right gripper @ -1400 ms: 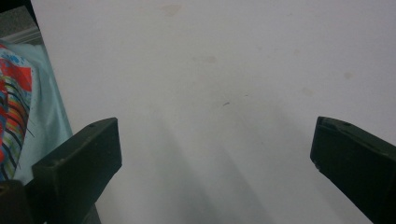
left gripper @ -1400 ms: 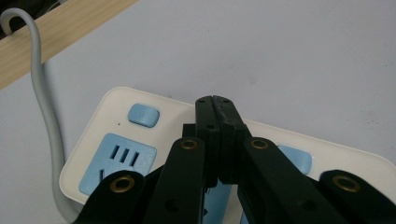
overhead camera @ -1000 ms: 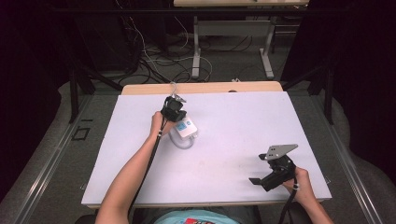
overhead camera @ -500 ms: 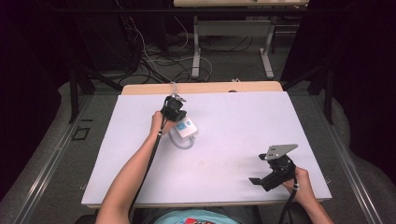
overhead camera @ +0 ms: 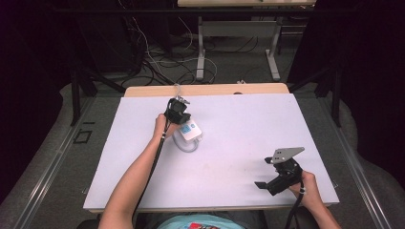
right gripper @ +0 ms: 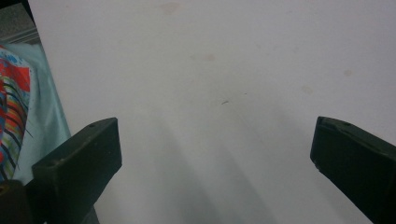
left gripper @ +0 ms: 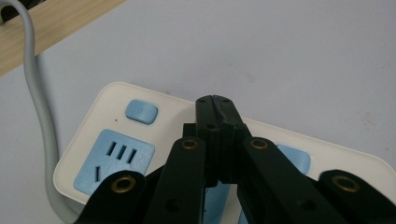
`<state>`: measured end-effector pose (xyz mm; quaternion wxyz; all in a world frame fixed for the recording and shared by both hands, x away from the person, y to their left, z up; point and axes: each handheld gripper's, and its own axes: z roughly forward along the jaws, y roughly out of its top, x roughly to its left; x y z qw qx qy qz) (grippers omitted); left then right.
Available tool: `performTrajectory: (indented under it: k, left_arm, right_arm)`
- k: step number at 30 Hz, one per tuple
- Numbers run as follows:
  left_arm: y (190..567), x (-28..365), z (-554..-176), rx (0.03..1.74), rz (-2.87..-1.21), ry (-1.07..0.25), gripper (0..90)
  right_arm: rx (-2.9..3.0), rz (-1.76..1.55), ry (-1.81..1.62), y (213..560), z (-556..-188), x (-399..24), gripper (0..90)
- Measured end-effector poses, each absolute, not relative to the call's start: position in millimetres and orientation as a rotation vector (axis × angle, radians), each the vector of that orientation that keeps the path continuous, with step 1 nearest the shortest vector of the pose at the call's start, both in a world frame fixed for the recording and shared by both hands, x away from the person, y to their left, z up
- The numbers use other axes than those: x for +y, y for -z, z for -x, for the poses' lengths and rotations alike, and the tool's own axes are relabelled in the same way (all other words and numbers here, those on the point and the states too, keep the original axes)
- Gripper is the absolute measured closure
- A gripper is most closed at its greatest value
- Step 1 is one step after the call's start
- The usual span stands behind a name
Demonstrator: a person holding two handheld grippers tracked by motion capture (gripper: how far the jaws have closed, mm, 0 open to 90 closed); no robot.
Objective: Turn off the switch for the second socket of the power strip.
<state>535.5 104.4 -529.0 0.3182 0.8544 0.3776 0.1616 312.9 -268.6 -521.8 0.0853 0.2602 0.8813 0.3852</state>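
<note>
A white power strip (overhead camera: 190, 132) with light blue sockets lies on the white table (overhead camera: 239, 119), left of centre. My left gripper (overhead camera: 177, 110) hovers just over its far end. In the left gripper view the jaws are pressed together, shut on nothing, with the tip of my left gripper (left gripper: 215, 100) over the power strip (left gripper: 112, 126), close to a blue button (left gripper: 142, 111) and a blue socket (left gripper: 116, 158). My right gripper (overhead camera: 267, 183) rests low near the table's front right corner. Its jaws stand wide apart in the right gripper view, my right gripper (right gripper: 212, 154) above bare table.
The strip's grey cable (left gripper: 39, 102) curls off its end toward the table's wooden back edge (overhead camera: 205, 89). Cables and desk legs (overhead camera: 200, 57) stand on the floor beyond. The person's patterned shirt (right gripper: 14, 102) lies at the front edge.
</note>
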Motion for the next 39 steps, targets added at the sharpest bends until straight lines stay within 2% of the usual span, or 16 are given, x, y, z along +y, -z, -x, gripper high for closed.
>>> performTrajectory:
  k: [39]
  left_arm:
    - [528.7,101.9,-535.6,0.991,-2.257,-0.438,90.0]
  right_arm:
    - [2.625,-0.776,-1.146,522.0,-313.1,-267.7,1.7]
